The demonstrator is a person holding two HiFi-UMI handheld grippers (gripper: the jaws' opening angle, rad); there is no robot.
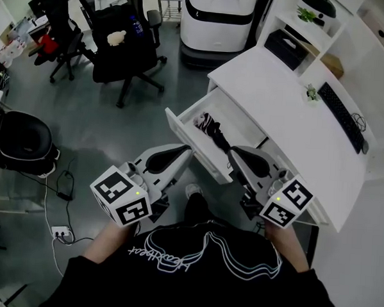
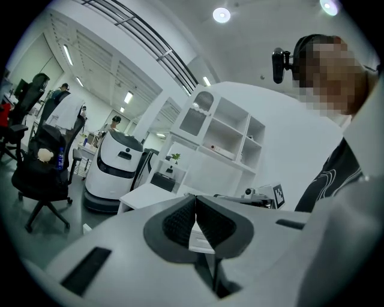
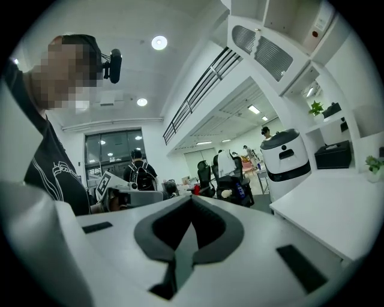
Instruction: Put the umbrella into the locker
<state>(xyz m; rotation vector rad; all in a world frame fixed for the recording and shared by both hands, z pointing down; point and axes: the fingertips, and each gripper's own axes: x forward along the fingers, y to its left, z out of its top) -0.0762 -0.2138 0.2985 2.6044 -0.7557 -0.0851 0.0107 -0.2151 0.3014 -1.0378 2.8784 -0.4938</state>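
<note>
Looking down from the head view, we note the white bench (image 1: 290, 123) with its drawer (image 1: 240, 119) standing open. The umbrella (image 1: 213, 133), folded, dark w/ a pale patterned end, lies inside the drawer. The left gripper (image 1: 184, 152) sits at the drawer front, left part. The right gripper (image 1: 233, 152) sits at the right part, tip near the umbrella's near end; contact can't be told. Each gripper's own view shows its jaws closed, pads together, nothing between them. On the bench top are a keyboard (image 1: 341, 116) and a small plant (image 1: 311, 93), both well apart from the drawer. A black office chair (image 1: 124, 43) and a white robot unit (image 1: 218, 19) stand on the floor beyond.
</note>
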